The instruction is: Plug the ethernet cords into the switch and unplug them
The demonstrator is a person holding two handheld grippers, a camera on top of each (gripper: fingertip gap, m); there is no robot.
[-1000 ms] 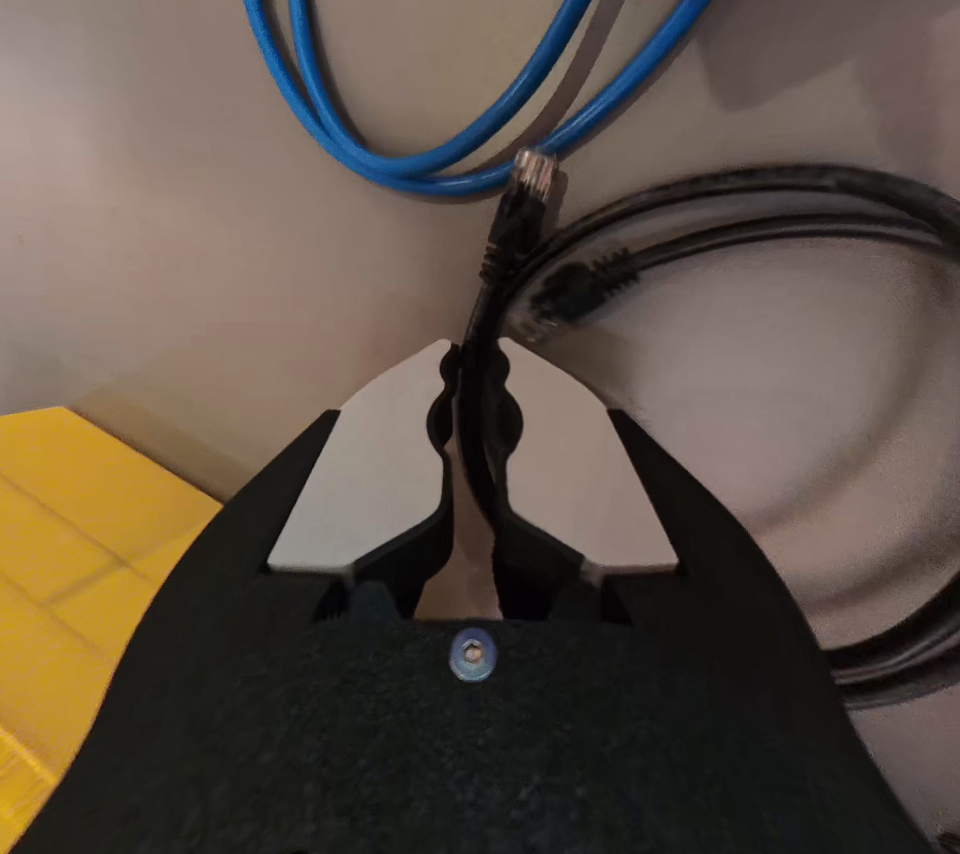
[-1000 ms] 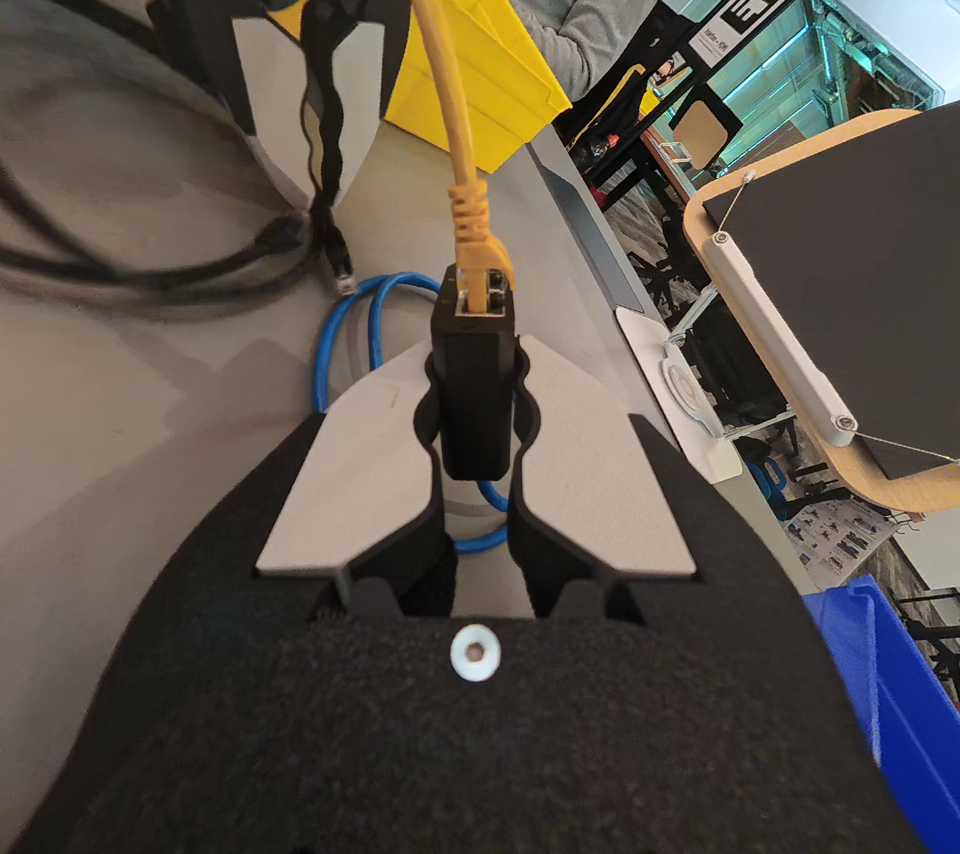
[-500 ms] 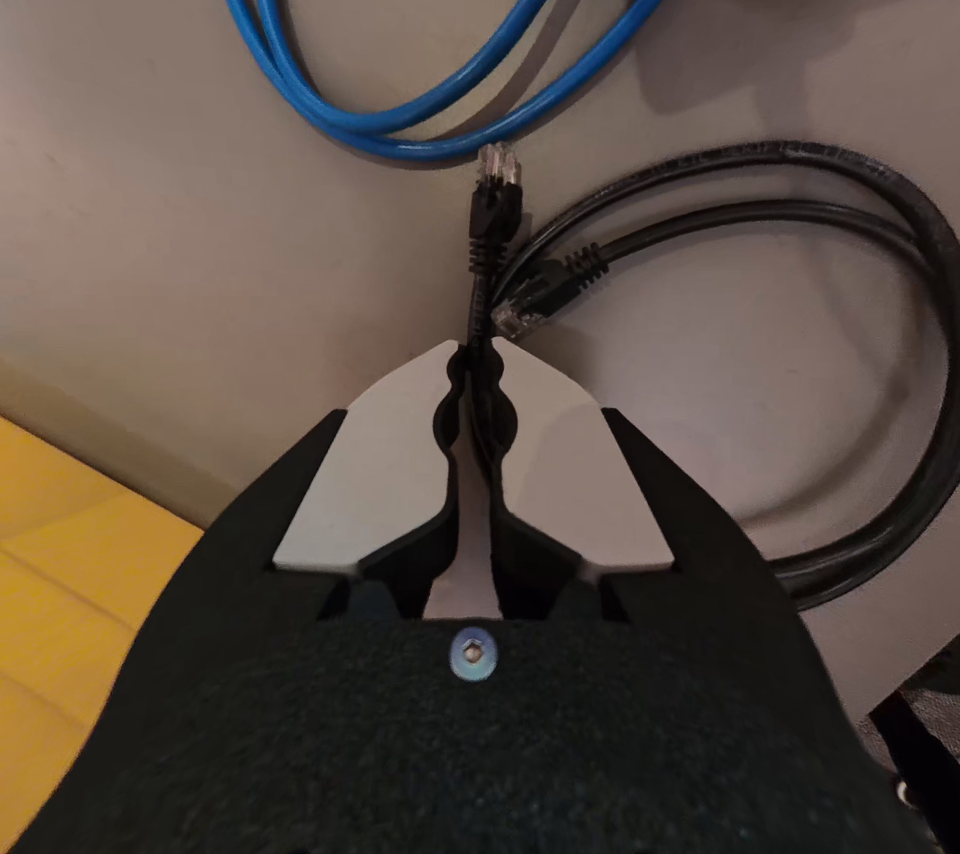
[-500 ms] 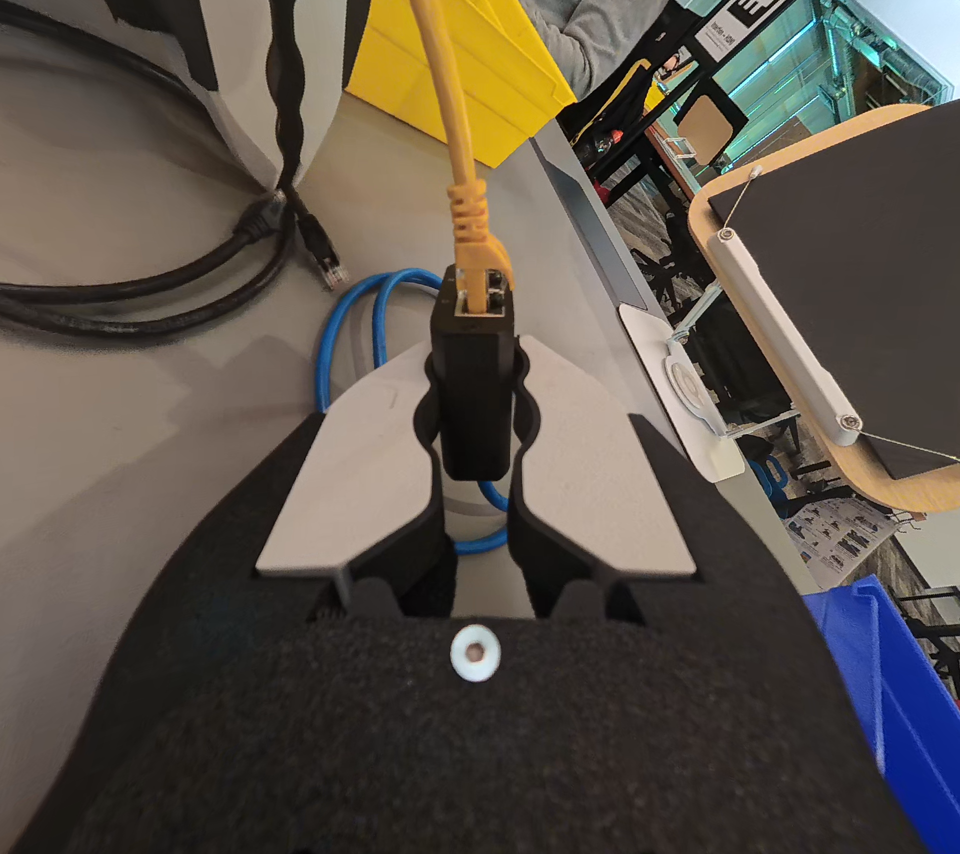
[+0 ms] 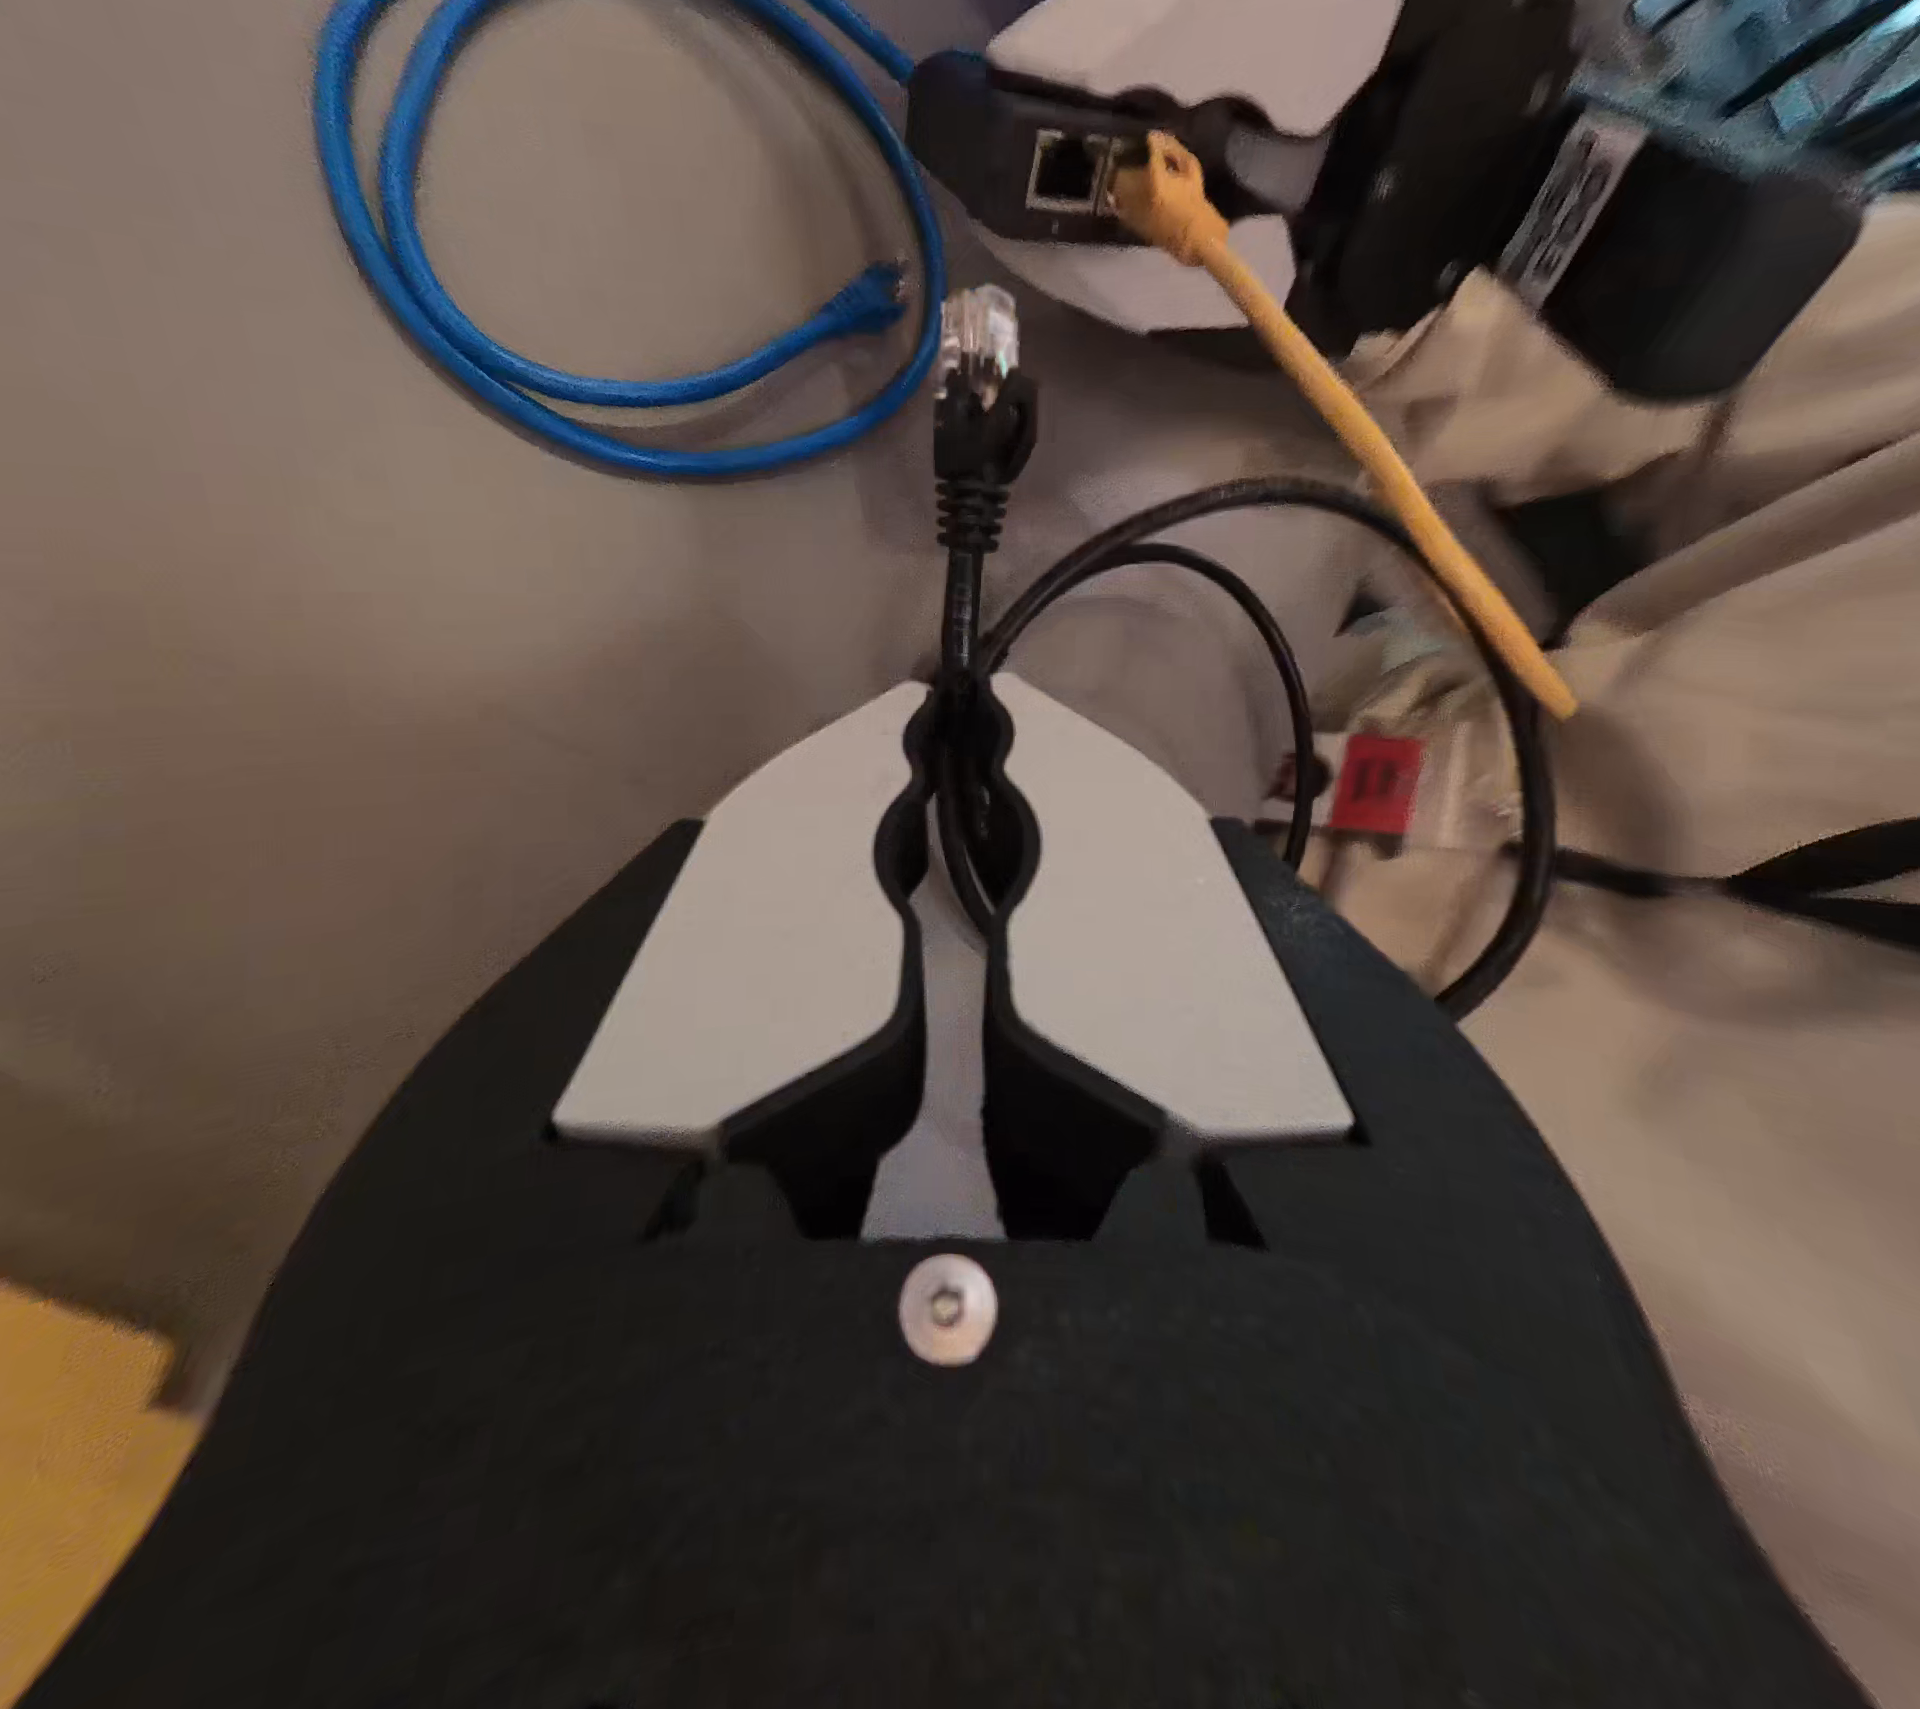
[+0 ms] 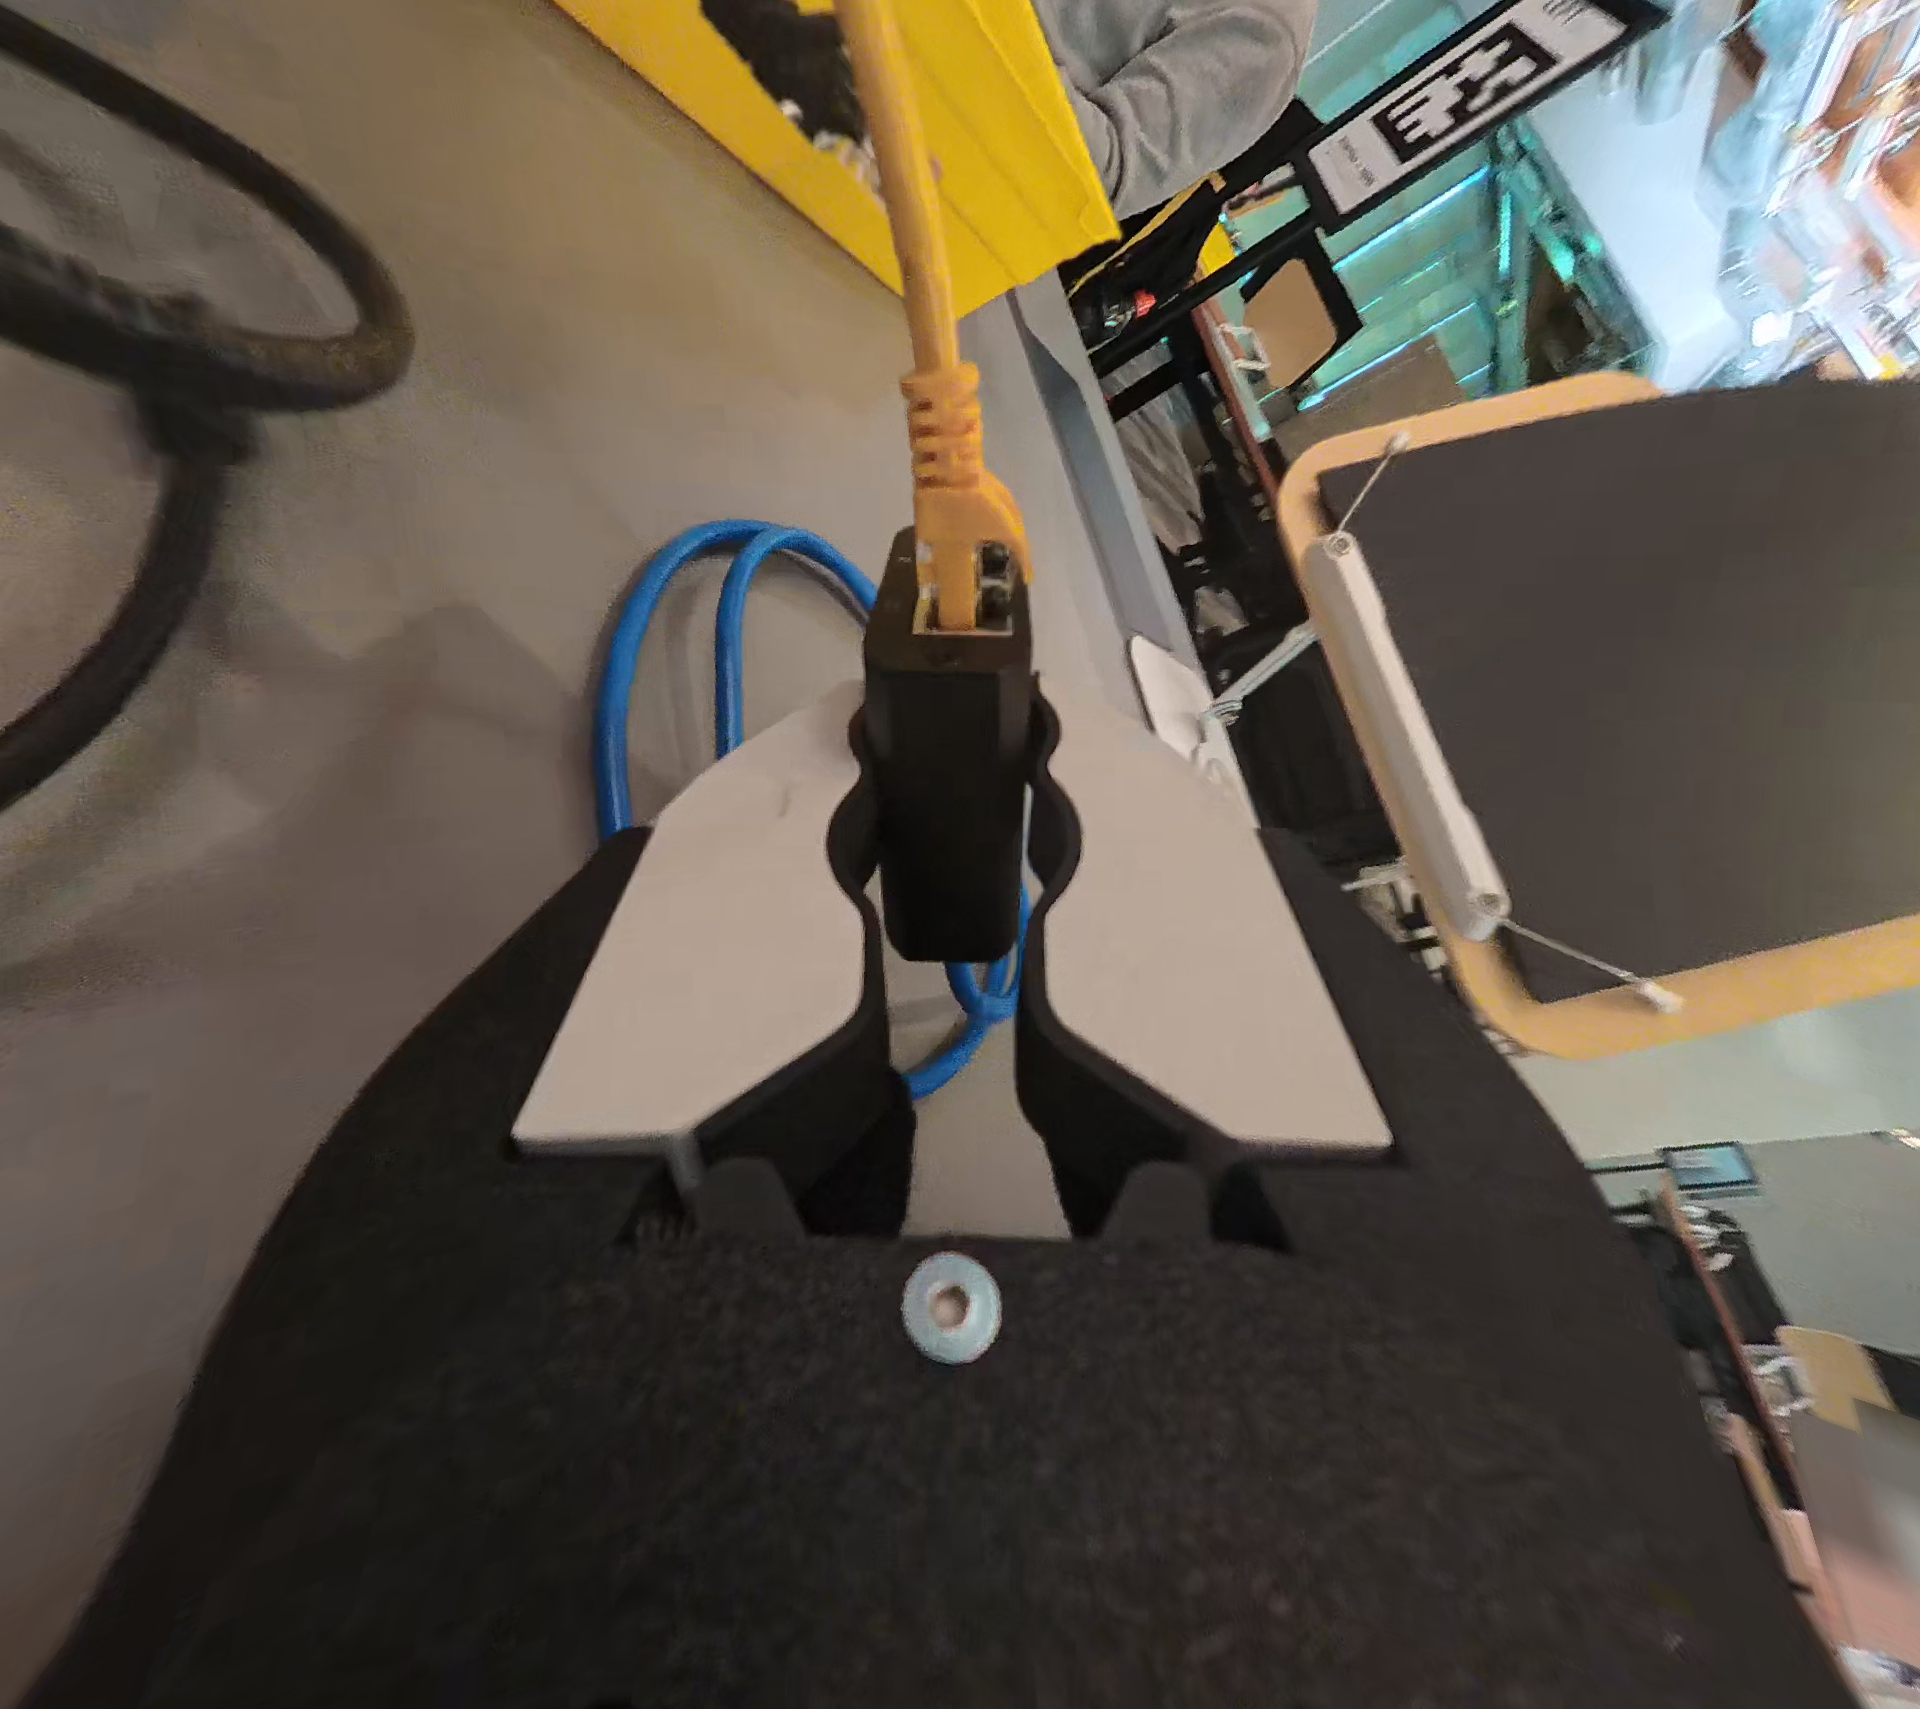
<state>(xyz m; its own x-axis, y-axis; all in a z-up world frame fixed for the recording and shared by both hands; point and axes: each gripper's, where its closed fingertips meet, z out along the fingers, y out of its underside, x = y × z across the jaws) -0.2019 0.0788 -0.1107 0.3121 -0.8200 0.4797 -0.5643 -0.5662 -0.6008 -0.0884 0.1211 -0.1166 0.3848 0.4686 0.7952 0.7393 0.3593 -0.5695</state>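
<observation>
Two grippers each hold something. The left gripper (image 5: 961,703) is closed on the black cord (image 5: 961,610) just behind its boot, the clear plug (image 5: 977,345) sticking up at frame centre, short of the switch. The right gripper (image 6: 951,724) clamps the black switch (image 6: 948,786) at mid-frame; in the left wrist view the switch (image 5: 1023,147) sits upper right. The yellow cord (image 6: 940,475) is plugged into one port, the neighbouring port (image 5: 1062,165) open. The blue cord (image 5: 623,205) lies coiled on the grey table (image 5: 260,568), upper left.
</observation>
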